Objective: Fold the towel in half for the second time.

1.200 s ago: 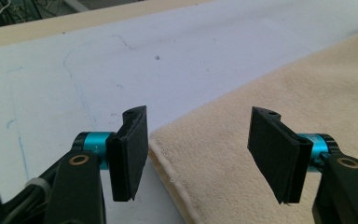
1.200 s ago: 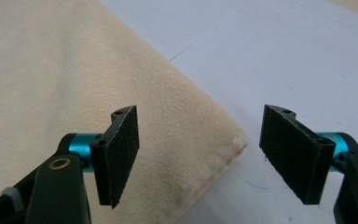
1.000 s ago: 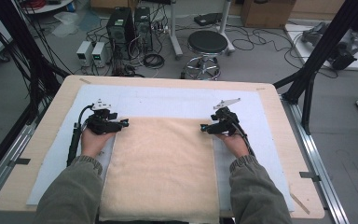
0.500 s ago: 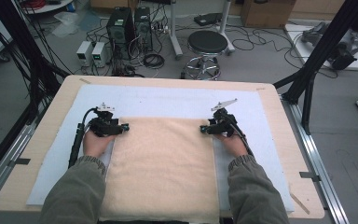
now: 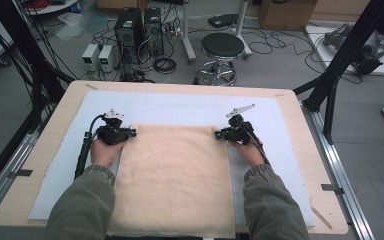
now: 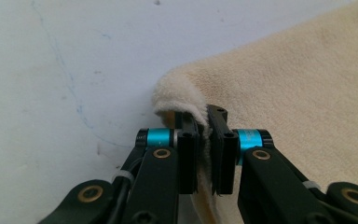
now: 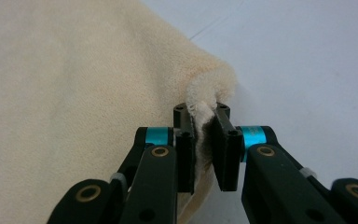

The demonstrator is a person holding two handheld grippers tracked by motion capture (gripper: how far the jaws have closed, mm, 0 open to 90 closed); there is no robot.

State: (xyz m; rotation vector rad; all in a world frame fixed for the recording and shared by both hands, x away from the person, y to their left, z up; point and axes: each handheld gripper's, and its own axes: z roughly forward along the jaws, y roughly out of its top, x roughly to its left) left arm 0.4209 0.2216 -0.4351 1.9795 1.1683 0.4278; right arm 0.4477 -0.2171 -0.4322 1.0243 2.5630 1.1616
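Observation:
A cream towel (image 5: 175,175) lies spread on the pale blue mat (image 5: 180,107), reaching back to the table's near edge. My left gripper (image 5: 129,133) is shut on the towel's far left corner (image 6: 177,88), which bulges up over the jaw tips. My right gripper (image 5: 219,134) is shut on the far right corner (image 7: 209,84), pinched the same way. In the left gripper view the gripper (image 6: 207,135) has cloth squeezed between its pads. The right gripper (image 7: 204,135) has its jaws slightly splayed around a thick fold. Both hands rest low on the mat.
The mat covers most of a wooden table (image 5: 300,130). Bare mat stretches beyond the towel's far edge and on both sides. Past the table stand a stool (image 5: 222,47), computer boxes (image 5: 130,25) and cables on the floor. A black frame post (image 5: 340,65) rises at right.
Both grippers have slid away from me toward the far side of the table, drawing the towel's far edge with them. The towel now reaches farther up the mat.

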